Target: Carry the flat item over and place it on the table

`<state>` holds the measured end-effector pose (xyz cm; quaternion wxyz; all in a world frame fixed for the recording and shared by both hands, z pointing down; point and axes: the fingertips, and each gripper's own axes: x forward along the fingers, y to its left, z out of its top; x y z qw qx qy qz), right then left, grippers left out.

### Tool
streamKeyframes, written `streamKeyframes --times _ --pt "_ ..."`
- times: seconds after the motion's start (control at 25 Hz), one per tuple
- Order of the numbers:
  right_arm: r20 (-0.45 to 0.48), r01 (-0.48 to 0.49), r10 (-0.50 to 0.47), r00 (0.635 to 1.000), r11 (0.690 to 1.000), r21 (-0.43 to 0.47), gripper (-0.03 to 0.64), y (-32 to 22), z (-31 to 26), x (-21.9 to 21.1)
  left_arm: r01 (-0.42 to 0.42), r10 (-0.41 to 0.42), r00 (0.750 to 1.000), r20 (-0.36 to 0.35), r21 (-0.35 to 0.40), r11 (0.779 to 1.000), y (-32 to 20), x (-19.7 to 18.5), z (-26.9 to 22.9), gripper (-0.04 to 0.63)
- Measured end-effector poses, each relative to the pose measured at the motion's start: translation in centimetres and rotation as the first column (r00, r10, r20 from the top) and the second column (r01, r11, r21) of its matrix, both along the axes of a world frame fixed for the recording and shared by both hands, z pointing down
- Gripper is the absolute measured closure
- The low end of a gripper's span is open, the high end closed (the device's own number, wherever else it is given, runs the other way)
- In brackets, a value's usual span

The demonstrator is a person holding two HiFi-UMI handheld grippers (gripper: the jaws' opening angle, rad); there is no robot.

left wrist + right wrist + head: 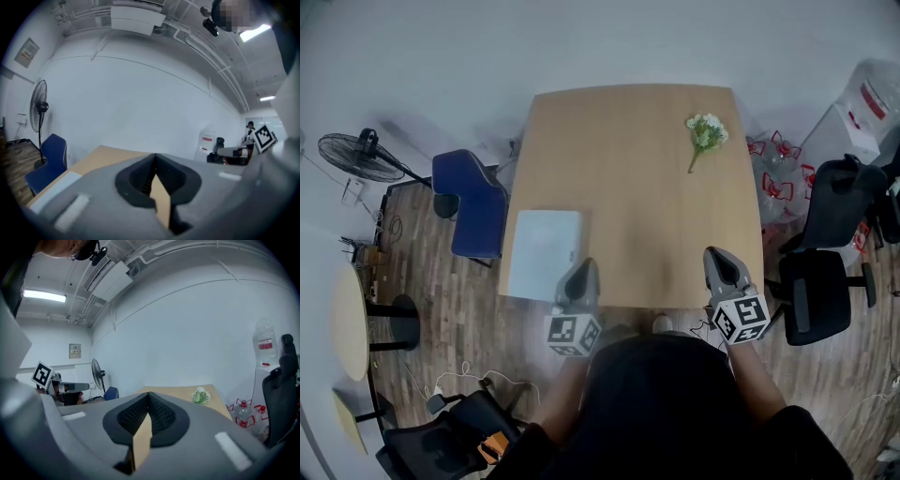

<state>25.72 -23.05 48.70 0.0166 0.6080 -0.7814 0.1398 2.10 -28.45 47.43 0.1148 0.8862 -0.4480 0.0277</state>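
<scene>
The flat item is a pale blue-white sheet that lies on the left edge of the wooden table and overhangs it slightly. My left gripper is shut with nothing between its jaws, its tip at the sheet's near right corner. In the left gripper view the shut left gripper points over the table, with the sheet low at the left. My right gripper is shut and empty over the table's near right edge. In the right gripper view the shut right gripper points over the table.
A small bunch of white flowers lies at the table's far right. A blue chair stands against its left side. Black office chairs and bottles with red handles crowd the right. A fan stands far left.
</scene>
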Motion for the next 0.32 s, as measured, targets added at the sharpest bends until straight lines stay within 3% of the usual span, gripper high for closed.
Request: streamKeyframes --times 0.32 --pt "-0.008 0.031 -0.031 0.999 1.000 0.000 0.617 -0.63 0.33 -0.30 0.007 -0.007 1.000 -0.005 0.013 1.000 0.81 0.62 0.25 0.595"
